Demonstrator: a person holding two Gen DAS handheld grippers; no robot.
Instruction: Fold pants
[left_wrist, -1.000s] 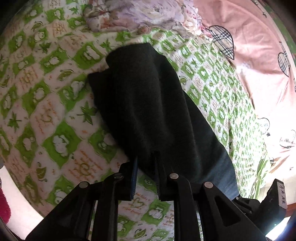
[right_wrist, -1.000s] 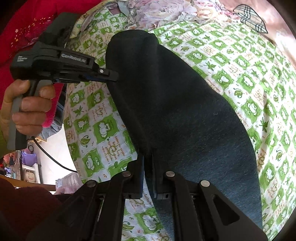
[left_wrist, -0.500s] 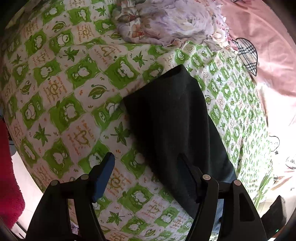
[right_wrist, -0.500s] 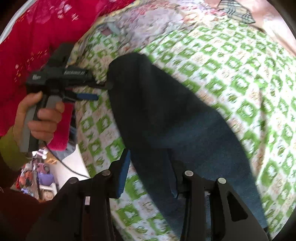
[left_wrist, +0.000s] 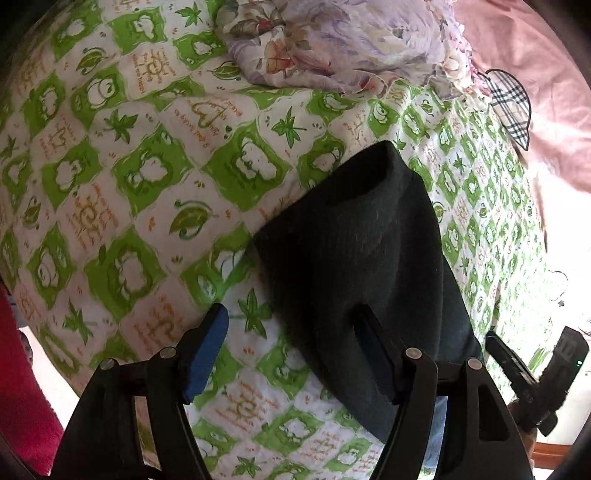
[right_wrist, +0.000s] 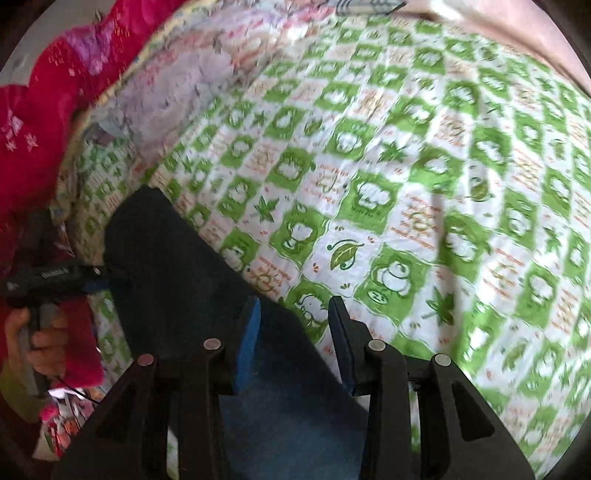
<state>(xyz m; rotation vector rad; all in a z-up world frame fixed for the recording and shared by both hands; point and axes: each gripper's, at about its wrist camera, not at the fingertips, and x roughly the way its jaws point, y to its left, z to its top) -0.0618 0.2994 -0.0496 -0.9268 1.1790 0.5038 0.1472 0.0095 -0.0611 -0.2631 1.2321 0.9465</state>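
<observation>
Left claw (left_wrist: 291, 343) stood wide, right claw (right_wrist: 293, 332) partly parted, jaws just opened, neither gripping. Dark folded knit pants (left_wrist: 365, 251) lay beneath both on the green-patterned quilted bed (left_wrist: 147, 184). Risk: a pad snagging fabric, undoing the fold.

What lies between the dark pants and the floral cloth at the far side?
Only bare green-patterned bedsheet lies between the pants and floral cloth, as the left wrist view shows.

A home bedroom: a bed under a green-and-white printed quilt (left_wrist: 155, 206), with floral bedding (left_wrist: 332, 40) bunched beyond.
</observation>
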